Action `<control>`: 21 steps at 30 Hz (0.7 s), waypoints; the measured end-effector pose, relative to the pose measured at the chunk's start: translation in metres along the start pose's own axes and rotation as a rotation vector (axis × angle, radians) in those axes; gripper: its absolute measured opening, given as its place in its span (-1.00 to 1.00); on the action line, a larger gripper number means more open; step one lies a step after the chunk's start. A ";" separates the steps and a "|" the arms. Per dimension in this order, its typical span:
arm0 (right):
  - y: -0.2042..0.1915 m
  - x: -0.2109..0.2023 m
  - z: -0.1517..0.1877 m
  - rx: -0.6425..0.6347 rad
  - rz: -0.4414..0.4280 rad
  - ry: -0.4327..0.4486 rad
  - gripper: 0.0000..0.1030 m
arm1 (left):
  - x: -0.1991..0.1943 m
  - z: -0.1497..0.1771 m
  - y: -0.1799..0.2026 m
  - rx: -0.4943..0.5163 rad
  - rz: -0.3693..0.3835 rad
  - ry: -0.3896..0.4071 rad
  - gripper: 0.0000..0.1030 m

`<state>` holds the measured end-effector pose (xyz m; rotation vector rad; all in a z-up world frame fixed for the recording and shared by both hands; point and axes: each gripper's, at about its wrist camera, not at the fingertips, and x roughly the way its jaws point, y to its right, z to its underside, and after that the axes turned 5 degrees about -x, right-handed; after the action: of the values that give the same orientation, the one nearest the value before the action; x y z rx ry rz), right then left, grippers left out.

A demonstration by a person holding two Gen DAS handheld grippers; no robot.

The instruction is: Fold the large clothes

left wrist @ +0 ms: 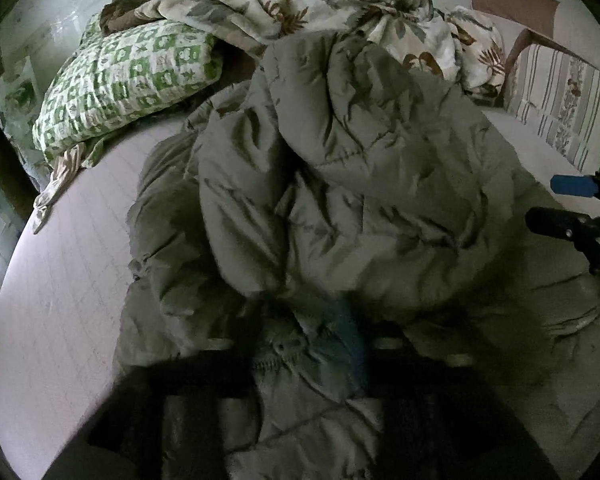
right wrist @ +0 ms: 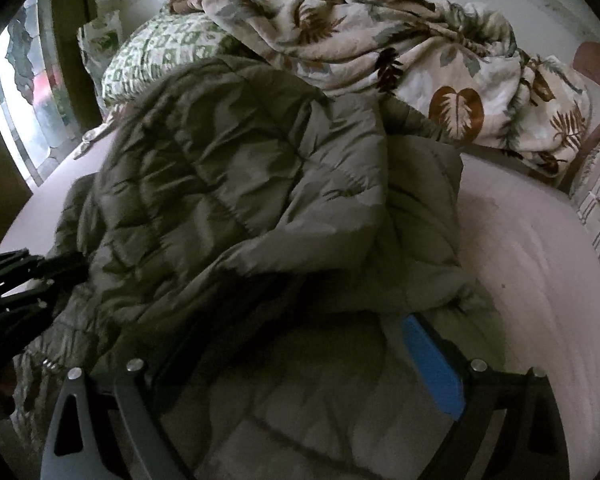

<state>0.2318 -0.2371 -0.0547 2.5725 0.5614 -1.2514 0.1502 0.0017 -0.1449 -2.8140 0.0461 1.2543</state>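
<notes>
Green patterned pillow (left wrist: 128, 80) lies at the bed's (left wrist: 60, 280) head, out of the working area. Quilted olive jacket (left wrist: 340, 184) lies heaped mid-bed, unfolded. Left claw (left wrist: 300, 364) appears clamped on a jacket edge, likely to lift it. Right claw (right wrist: 296, 344), fingers apart, straddles the near hem, positioned to grip. Leaf-print blanket (right wrist: 400, 52) sits behind.

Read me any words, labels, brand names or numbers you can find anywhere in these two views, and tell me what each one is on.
None: no readable text in either view.
Grey quilted jacket: no tag or logo shows.
Green checked pillow: printed shapes only, no letters.
Leaf-print blanket: leaves only.
Striped fabric at the bed's far side: floral pattern, too blurred for any lettering.
Left gripper and right gripper: no markings visible.
</notes>
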 end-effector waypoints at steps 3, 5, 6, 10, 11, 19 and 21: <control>0.002 -0.009 0.004 0.006 -0.015 0.016 0.92 | -0.015 0.004 -0.001 -0.008 0.020 0.034 0.29; 0.002 -0.019 0.007 0.005 -0.014 0.025 0.92 | -0.023 0.005 -0.002 -0.016 0.028 0.030 0.29; 0.002 -0.024 0.009 0.001 -0.011 0.028 0.92 | -0.027 0.006 -0.003 -0.020 0.038 0.030 0.29; -0.002 -0.043 0.020 -0.013 -0.002 0.025 1.00 | -0.044 0.011 -0.006 -0.036 0.062 0.030 0.29; -0.002 -0.048 0.026 -0.013 0.006 0.021 1.00 | -0.049 0.014 -0.007 -0.039 0.070 0.031 0.29; -0.013 -0.079 0.071 -0.006 0.037 0.014 1.00 | -0.088 0.035 -0.022 -0.070 0.086 0.056 0.32; -0.013 -0.087 0.082 0.004 0.033 0.020 1.00 | -0.097 0.040 -0.027 -0.081 0.087 0.058 0.34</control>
<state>0.1200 -0.2755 -0.0364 2.5895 0.5178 -1.2193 0.0570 0.0311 -0.0989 -2.9473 0.1236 1.2182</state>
